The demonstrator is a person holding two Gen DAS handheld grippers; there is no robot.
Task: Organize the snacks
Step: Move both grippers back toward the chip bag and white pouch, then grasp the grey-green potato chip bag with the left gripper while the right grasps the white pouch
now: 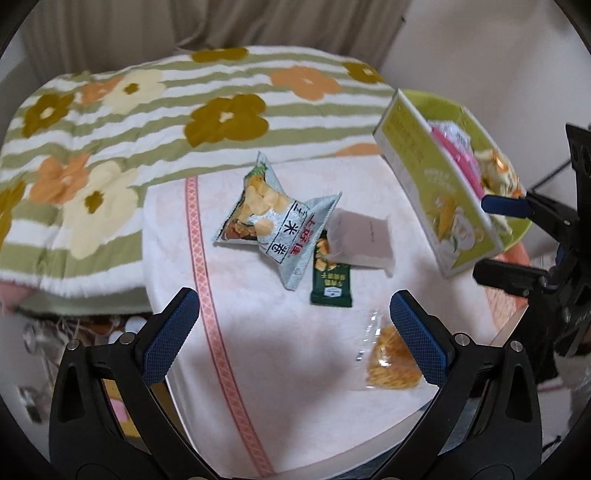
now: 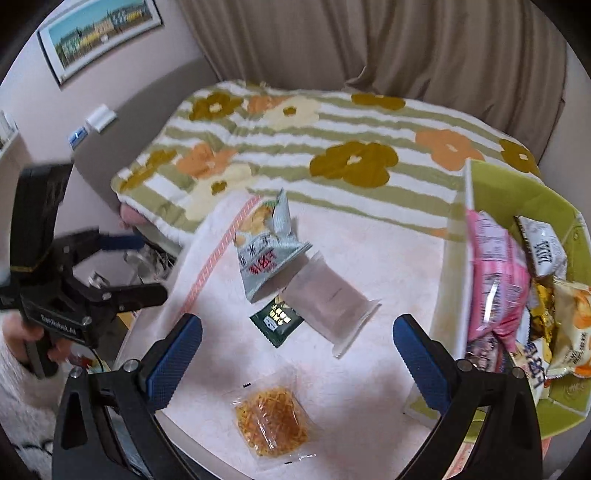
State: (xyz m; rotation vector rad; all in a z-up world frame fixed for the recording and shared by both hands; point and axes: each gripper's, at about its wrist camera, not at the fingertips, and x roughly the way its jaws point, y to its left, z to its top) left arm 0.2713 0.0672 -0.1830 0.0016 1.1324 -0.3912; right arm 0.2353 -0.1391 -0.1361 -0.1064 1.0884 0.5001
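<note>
On the pale pink cloth lie a silver-blue chip bag [image 1: 273, 221] [image 2: 269, 247], a pale mauve packet [image 1: 362, 240] [image 2: 328, 299], a dark green packet [image 1: 328, 280] [image 2: 275, 319] partly under both, and a clear packet of orange noodles [image 1: 391, 358] [image 2: 271, 421]. A green box [image 1: 436, 192] [image 2: 554, 206] at the right holds several snacks, among them a pink bag [image 2: 495, 273]. My left gripper [image 1: 293, 314] [image 2: 151, 266] hangs open near the table's left edge, holding nothing. My right gripper [image 2: 297, 332] [image 1: 480, 238] is open above the noodle packet, beside the box.
A bed with a green-striped flower blanket [image 1: 221, 114] [image 2: 332, 147] adjoins the table's far side. Curtains hang behind it, and a framed picture [image 2: 99, 33] is on the left wall. A hand [image 2: 22, 339] holds the left gripper. Clutter lies on the floor left of the table.
</note>
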